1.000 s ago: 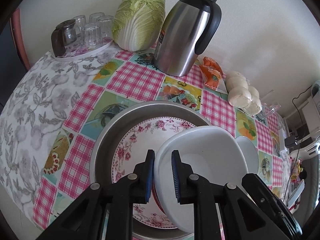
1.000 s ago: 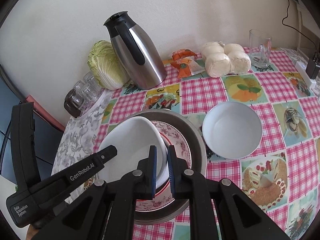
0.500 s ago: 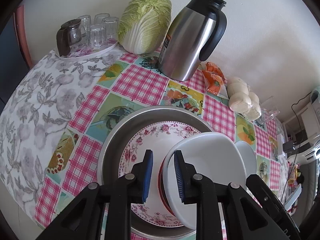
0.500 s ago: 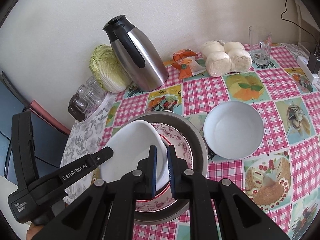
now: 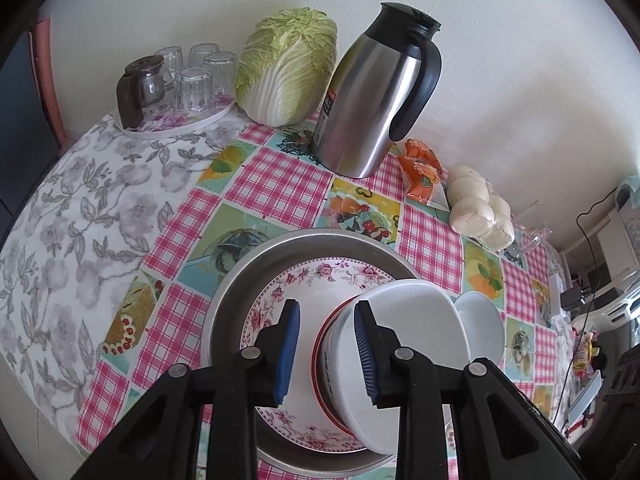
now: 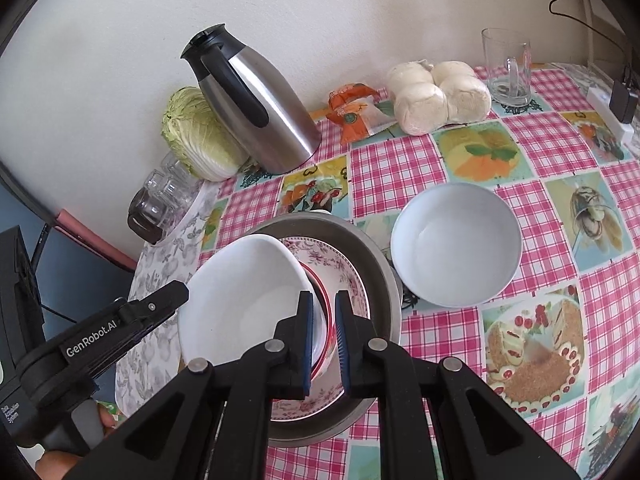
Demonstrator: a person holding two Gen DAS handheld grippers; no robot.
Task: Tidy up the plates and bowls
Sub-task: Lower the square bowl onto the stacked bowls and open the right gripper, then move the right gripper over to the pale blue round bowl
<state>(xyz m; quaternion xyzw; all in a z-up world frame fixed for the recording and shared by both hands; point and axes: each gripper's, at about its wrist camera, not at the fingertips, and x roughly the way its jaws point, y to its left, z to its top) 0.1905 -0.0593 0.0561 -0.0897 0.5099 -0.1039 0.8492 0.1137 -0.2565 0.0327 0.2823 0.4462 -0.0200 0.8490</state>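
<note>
A white bowl (image 5: pixel 416 328) with a red line round its outside stands tilted on a floral plate (image 5: pixel 320 276), which lies in a round metal pan (image 5: pixel 232 292). My left gripper (image 5: pixel 326 350) straddles the bowl's wall. Its jaws are opening, and the left pad (image 5: pixel 288 348) stands off the wall. In the right wrist view my right gripper (image 6: pixel 324 320) is shut on the near rim of this bowl (image 6: pixel 240 300), above the plate (image 6: pixel 348 280) and pan (image 6: pixel 380 276). A second white bowl (image 6: pixel 456 244) sits on the cloth to the right of the pan.
Along the back wall stand a steel jug (image 5: pixel 372 96), a cabbage (image 5: pixel 288 64), a tray of glasses (image 5: pixel 180 80), an orange packet (image 6: pixel 352 108), bagged buns (image 6: pixel 436 96) and a glass mug (image 6: pixel 508 68). A hand (image 6: pixel 52 460) holds the left gripper's handle.
The left gripper's jaws have spread apart off the bowl's rim. The bowl has tipped further onto its side over the floral plate. The right gripper keeps its grip on it.
</note>
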